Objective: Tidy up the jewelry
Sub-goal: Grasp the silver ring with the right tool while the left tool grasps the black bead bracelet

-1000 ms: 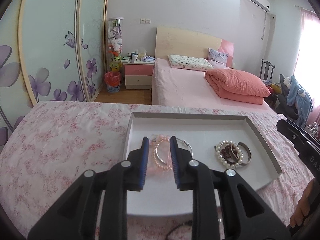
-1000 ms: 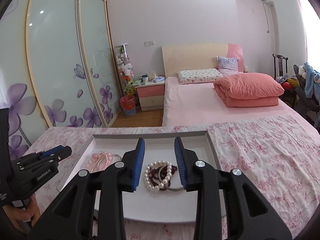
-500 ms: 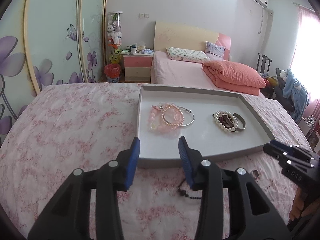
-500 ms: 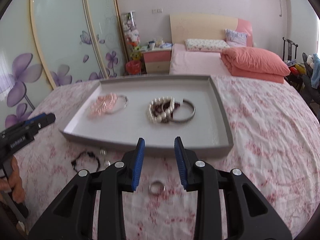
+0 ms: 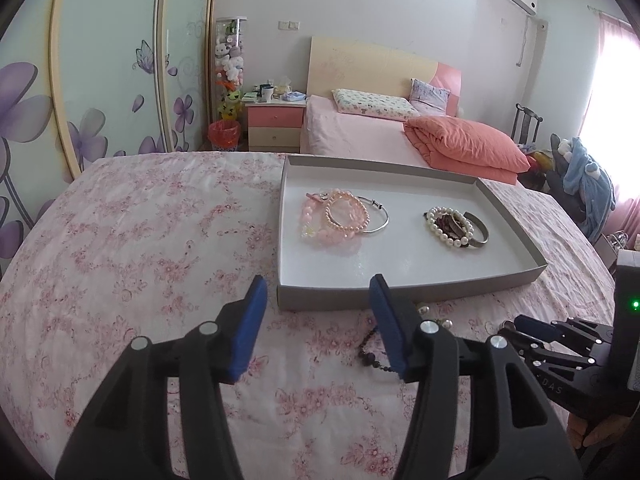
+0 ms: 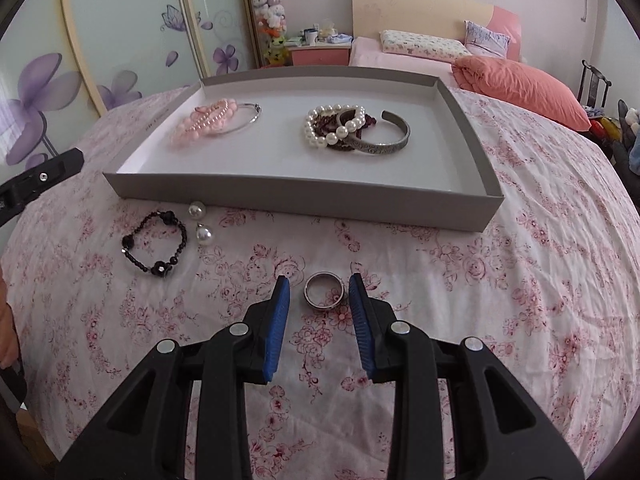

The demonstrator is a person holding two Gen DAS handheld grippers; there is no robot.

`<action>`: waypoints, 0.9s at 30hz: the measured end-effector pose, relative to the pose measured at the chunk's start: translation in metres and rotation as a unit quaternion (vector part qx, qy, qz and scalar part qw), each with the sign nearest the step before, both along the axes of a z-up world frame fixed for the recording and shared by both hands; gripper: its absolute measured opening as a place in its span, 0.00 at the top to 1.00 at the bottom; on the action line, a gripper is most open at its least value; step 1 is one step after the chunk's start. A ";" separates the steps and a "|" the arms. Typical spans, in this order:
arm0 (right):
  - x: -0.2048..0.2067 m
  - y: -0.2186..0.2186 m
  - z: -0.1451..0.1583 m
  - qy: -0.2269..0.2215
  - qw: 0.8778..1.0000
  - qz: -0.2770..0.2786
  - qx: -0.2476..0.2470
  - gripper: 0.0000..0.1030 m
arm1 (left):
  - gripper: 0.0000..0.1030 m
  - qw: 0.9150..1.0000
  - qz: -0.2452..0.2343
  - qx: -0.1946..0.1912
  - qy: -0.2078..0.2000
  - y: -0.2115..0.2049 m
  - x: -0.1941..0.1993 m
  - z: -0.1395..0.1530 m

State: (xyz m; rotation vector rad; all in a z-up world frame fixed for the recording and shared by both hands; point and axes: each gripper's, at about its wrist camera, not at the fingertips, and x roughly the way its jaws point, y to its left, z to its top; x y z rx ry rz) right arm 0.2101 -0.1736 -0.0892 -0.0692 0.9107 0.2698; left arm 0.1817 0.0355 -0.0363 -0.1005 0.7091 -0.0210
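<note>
Silver ring (image 6: 324, 290): on bedspread (image 6: 520, 280) before tray's (image 6: 304, 194) near edge, between right gripper's (image 6: 319, 300) parted, unclosed fingers, positioned for pickup; left gripper (image 5: 316, 320) half-open, empty.

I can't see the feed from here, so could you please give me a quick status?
Left gripper empty, jaws just opened wider. Right gripper open, straddling the silver ring, not gripping. Black bracelet and pearl earrings outside the tray. Nothing in the way.
</note>
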 end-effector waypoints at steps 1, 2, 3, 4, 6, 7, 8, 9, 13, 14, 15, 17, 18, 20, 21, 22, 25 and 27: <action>0.000 0.000 0.000 -0.001 1.000 0.000 -0.001 0.69 | 0.47 1.000 -0.002 0.000 0.001 0.000 -0.001 -0.001; 0.001 0.000 0.000 -0.001 1.000 -0.001 -0.001 0.69 | 0.47 1.000 -0.004 0.001 0.002 -0.002 -0.001 -0.002; 0.001 0.001 -0.001 -0.002 1.000 -0.002 -0.002 0.69 | 0.47 1.000 -0.006 0.002 0.003 -0.003 -0.001 -0.002; 0.001 0.002 -0.001 -0.003 1.000 -0.002 -0.005 0.69 | 0.47 1.000 -0.009 0.003 0.005 -0.004 -0.001 -0.003; 0.000 0.004 -0.002 -0.009 1.000 0.001 -0.015 0.69 | 0.46 1.000 -0.016 0.004 0.010 -0.008 0.000 -0.006; 0.000 0.004 -0.002 -0.011 1.000 0.001 -0.017 0.72 | 0.46 1.000 -0.019 0.005 0.012 -0.010 0.000 -0.008; -0.001 0.004 -0.002 -0.011 1.000 0.001 -0.018 0.78 | 0.46 1.000 -0.023 0.006 0.015 -0.013 0.000 -0.009; -0.002 0.004 -0.002 -0.011 1.000 -0.001 -0.020 0.78 | 0.46 0.999 -0.027 0.008 0.019 -0.015 0.000 -0.011; -0.001 -0.007 -0.001 -0.012 0.999 -0.037 -0.025 0.78 | 0.46 0.998 -0.046 0.020 0.039 -0.026 0.001 -0.022; -0.001 -0.011 -0.001 -0.012 0.999 -0.046 -0.024 0.78 | 0.46 0.997 -0.052 0.024 0.046 -0.029 0.001 -0.025; -0.001 -0.014 -0.001 -0.011 0.998 -0.051 -0.022 0.78 | 0.46 0.997 -0.055 0.026 0.051 -0.031 0.002 -0.028; -0.001 -0.017 -0.002 -0.013 0.998 -0.053 -0.021 0.78 | 0.47 0.996 -0.061 0.030 0.066 -0.035 0.004 -0.035; -0.002 -0.016 -0.002 -0.016 0.998 -0.053 -0.024 0.78 | 0.48 0.995 -0.061 0.033 0.074 -0.038 0.006 -0.039; -0.003 -0.015 -0.002 -0.019 0.998 -0.052 -0.030 0.78 | 0.51 0.994 -0.061 0.036 0.084 -0.041 0.009 -0.045; -0.003 -0.015 -0.002 -0.019 0.998 -0.052 -0.030 0.78 | 0.54 0.993 -0.061 0.038 0.090 -0.043 0.011 -0.049; -0.003 -0.015 -0.002 -0.018 0.998 -0.052 -0.029 0.78 | 0.58 0.993 -0.060 0.040 0.094 -0.044 0.012 -0.051; -0.002 -0.017 -0.002 -0.016 0.998 -0.052 -0.022 0.78 | 0.67 0.992 -0.057 0.055 0.102 -0.049 0.013 -0.058; -0.001 -0.017 -0.002 -0.016 0.998 -0.052 -0.022 0.78 | 0.70 0.991 -0.058 0.064 0.100 -0.050 0.012 -0.059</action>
